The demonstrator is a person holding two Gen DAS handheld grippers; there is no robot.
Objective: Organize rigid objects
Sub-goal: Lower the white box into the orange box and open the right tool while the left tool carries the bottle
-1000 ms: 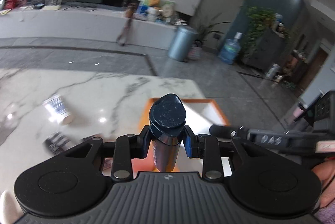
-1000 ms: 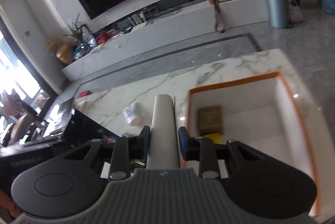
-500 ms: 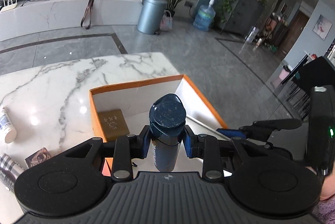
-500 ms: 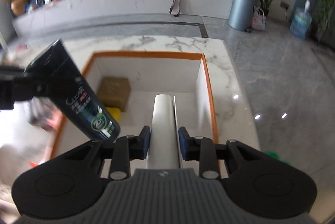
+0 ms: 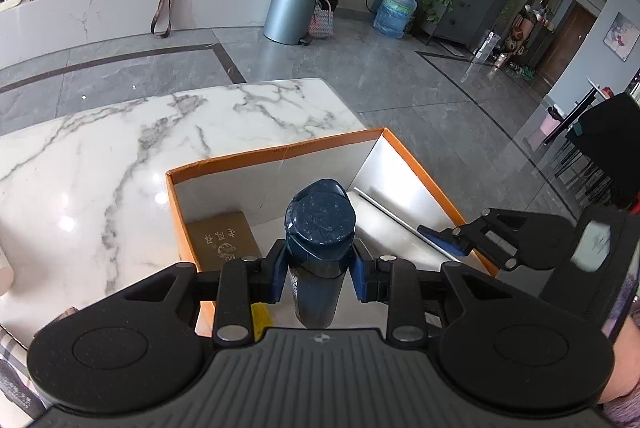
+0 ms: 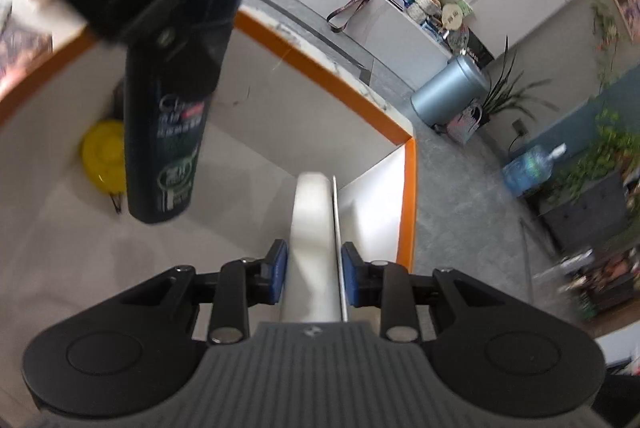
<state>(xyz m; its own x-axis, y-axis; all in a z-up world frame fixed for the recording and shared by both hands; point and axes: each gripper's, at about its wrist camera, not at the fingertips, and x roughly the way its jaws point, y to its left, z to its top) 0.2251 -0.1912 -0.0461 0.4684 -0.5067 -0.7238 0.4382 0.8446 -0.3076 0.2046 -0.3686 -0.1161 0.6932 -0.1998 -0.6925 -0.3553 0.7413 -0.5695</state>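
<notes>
Left gripper point(image 5: 320, 278) clamps the dark bottle point(image 5: 320, 228) above the orange box point(image 5: 280, 153); right gripper point(image 6: 314, 274) grips a white roll point(image 6: 310, 228) inside it.

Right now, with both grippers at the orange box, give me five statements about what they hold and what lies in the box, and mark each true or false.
1. The left gripper grips a dark blue bottle. True.
2. The right gripper is empty. False: it is clamped on a white roll.
3. A brown packet lies inside the orange box. True.
4. The bottle lies flat on the box floor. False: it hangs upright above it.
5. A yellow lid sits in the box. True.
</notes>
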